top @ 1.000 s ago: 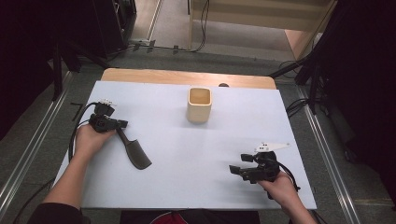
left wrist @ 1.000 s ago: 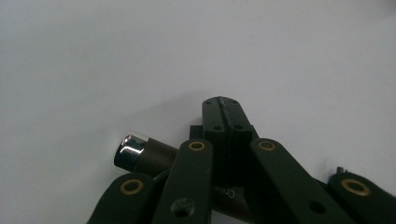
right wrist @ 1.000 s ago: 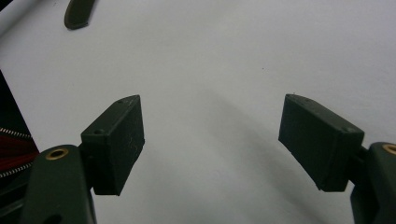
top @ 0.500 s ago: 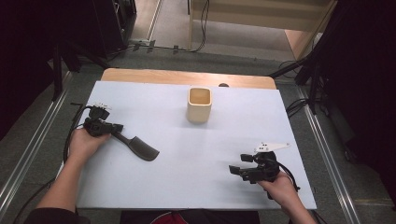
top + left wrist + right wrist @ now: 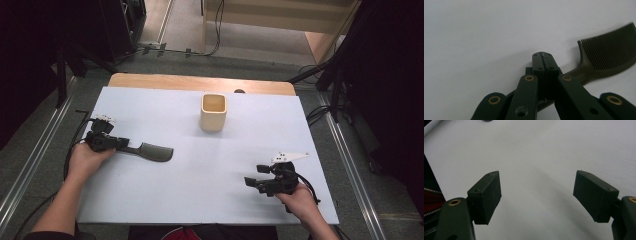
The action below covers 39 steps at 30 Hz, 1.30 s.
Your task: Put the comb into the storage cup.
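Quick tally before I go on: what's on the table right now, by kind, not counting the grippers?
Comb: 1, black, its handle clamped in the left gripper
Cup: 1, beige, standing open-topped
Total: 2

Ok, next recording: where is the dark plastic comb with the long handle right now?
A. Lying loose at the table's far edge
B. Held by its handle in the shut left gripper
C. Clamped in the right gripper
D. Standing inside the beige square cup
B: the left gripper is shut on the dark plastic comb by its handle, teeth end pointing toward the table's middle.
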Available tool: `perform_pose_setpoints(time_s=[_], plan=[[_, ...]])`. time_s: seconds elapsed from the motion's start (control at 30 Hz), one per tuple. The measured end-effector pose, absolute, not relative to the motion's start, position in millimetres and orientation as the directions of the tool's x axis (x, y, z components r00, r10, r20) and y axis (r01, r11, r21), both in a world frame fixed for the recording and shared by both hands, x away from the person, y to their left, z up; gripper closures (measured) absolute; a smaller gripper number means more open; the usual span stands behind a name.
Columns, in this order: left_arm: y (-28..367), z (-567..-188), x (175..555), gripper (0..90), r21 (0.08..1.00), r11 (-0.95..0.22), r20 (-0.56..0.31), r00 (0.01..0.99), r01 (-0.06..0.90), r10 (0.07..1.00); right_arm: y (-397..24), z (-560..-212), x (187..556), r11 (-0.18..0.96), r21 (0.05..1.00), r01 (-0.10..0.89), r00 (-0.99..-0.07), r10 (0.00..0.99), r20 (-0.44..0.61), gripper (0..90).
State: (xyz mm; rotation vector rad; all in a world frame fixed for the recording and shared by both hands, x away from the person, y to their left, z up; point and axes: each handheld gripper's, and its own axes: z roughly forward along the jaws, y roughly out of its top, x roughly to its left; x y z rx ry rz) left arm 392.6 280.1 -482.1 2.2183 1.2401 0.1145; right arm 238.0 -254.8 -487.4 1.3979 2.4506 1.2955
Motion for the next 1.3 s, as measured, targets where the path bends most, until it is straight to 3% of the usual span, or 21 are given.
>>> perform_pose_setpoints(time_s=[1.3], plan=[[285.6,-483.8,342.8,90.0,0.509,-0.393,-0.284,0.580,0.766,0.763,-248.5,-486.9,244.0,0.263,0.676,0.689,-0.609,0.715,0.343,20.7]])
